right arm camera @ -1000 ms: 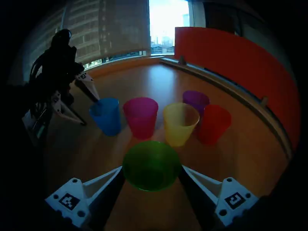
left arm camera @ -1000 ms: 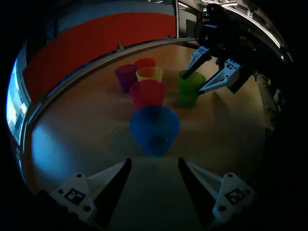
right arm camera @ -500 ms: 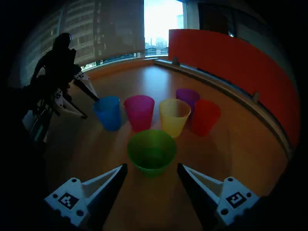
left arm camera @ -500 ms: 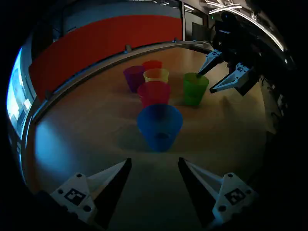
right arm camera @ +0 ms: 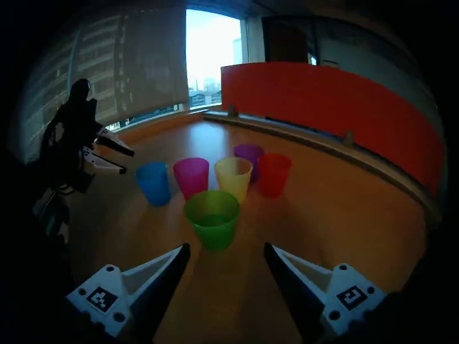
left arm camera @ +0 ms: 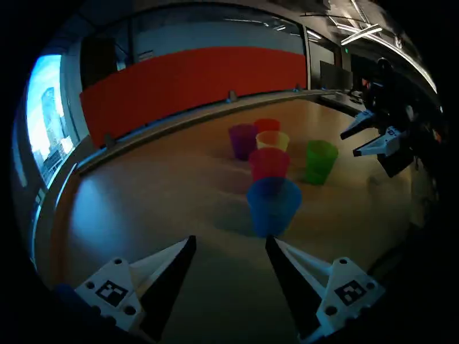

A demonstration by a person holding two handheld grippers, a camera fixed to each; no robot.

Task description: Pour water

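**Left gripper** (left arm camera: pixel 229 239): fingers spread wide with nothing between them. It is held low over the table, facing the cups.

**Right gripper** (right arm camera: pixel 226 246): fingers spread just as wide, and empty. It is a little short of the nearest cup.

**Item 1, translucent green tapered plastic cup** (right arm camera: pixel 212 218): stands upright on the wooden tabletop (right arm camera: pixel 344 229). It is the cup nearest the right gripper, in line with the gap between the fingers and touched by neither. It stands alone, just in front of the other cups. Whether it holds water cannot be told.

**Item 2, translucent blue tapered plastic cup** (left arm camera: pixel 273 206): upright and nearest the left gripper, slightly right of that gripper's centre line. It sits at one end of the row.

**Item 3, the rest of the row:** magenta plastic cup (right arm camera: pixel 191 176), yellow plastic cup (right arm camera: pixel 233 178), purple plastic cup (right arm camera: pixel 249 153) and red plastic cup (right arm camera: pixel 273 174). All are upright and set close together; whether any touch cannot be told.

**Handling (judged):**
- The cups look thin-walled, light and smooth, so the walls probably give under a hard squeeze.
- An empty cup would tip or skate away at a nudge.
- The best hold is probably on opposite sides at mid-wall, below the wider rim, with moderate pressure.
- The green cup and blue cup each offer an open side for the approach; the inner cups are crowded.

**Surroundings:** orange-red partition panel (left arm camera: pixel 189 74) along the far table edge, and a bright window (right arm camera: pixel 209 57).
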